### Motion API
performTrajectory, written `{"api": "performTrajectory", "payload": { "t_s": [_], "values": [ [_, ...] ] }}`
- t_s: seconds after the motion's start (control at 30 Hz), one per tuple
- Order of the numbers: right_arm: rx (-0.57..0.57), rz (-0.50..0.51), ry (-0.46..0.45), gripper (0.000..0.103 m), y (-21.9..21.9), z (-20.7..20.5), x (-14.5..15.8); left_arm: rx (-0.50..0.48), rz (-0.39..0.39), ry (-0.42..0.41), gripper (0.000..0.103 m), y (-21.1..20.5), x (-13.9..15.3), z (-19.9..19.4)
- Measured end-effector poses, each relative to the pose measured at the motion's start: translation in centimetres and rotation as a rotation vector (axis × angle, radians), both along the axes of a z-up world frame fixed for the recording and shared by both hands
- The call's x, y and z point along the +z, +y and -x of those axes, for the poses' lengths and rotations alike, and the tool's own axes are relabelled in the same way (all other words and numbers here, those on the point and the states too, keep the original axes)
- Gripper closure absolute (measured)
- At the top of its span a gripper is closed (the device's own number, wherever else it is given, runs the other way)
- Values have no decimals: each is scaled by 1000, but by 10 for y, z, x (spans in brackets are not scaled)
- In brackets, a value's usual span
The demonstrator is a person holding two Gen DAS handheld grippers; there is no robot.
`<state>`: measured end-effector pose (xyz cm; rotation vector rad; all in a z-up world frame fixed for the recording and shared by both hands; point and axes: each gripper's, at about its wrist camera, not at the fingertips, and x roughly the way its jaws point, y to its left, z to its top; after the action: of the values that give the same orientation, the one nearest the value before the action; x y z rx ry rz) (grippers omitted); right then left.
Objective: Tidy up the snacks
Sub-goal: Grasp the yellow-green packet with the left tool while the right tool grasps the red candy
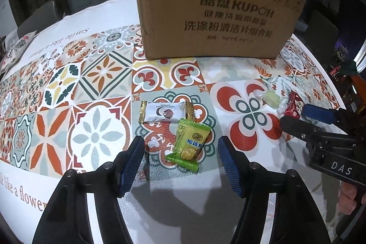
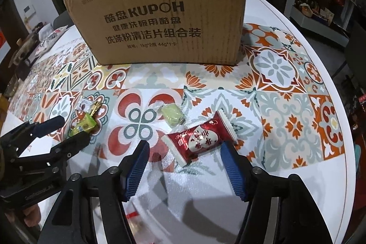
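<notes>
- Nearest me, in the lower middle of the left wrist view, I have the left gripper [image 1: 181,164] with its jaws released and nothing between the pads; they straddle the green candy packet [image 1: 188,144], which lies flat on the desk [image 1: 68,24], so I judge I am lined up for a pinch across its width.
- In the right wrist view the right gripper [image 2: 184,166] sits the same way at lower centre, jaws released, framing the red candy packet [image 2: 201,138]; its right pad looks close to the wrapper's crimped end, though I cannot tell whether it touches.
- Just past the green packet, toward centre frame, the white coconut candy [image 1: 165,111] lies touching or overlapping it, which could get dragged along.
- Between the two grippers' targets rests a small pale green wrapped sweet [image 2: 172,114], apart from the red packet.
- Farthest, at top centre of both views, stands the cardboard box [image 2: 160,26], upright on the patterned cloth; I take it as the likely destination for the snacks, all still loose on the desk.
</notes>
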<state>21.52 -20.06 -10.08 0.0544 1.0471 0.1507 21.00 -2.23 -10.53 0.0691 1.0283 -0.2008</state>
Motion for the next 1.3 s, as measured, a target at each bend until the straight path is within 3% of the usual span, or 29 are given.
{"api": "performTrajectory", "payload": {
  "t_s": [0.23,0.4,0.5,0.7,0.93,1.3],
  "values": [
    [36,-18,-17,49,6,-5,0,0,22,18,48,0,-4,-3],
    [52,-33,-3,63,10,-6,-2,-5,41,21,64,-2,-3,-5],
    [51,-37,6,66,11,-7,-4,-10,55,24,74,-3,-2,-6],
    [47,-30,2,74,11,-6,-4,-23,84,22,77,-5,-1,-4],
    [18,-59,-36,75,2,4,7,-29,110,-13,77,-6,15,6],
    [44,-96,-156,75,0,22,61,-59,152,-133,77,-12,76,18]
  ]
}}
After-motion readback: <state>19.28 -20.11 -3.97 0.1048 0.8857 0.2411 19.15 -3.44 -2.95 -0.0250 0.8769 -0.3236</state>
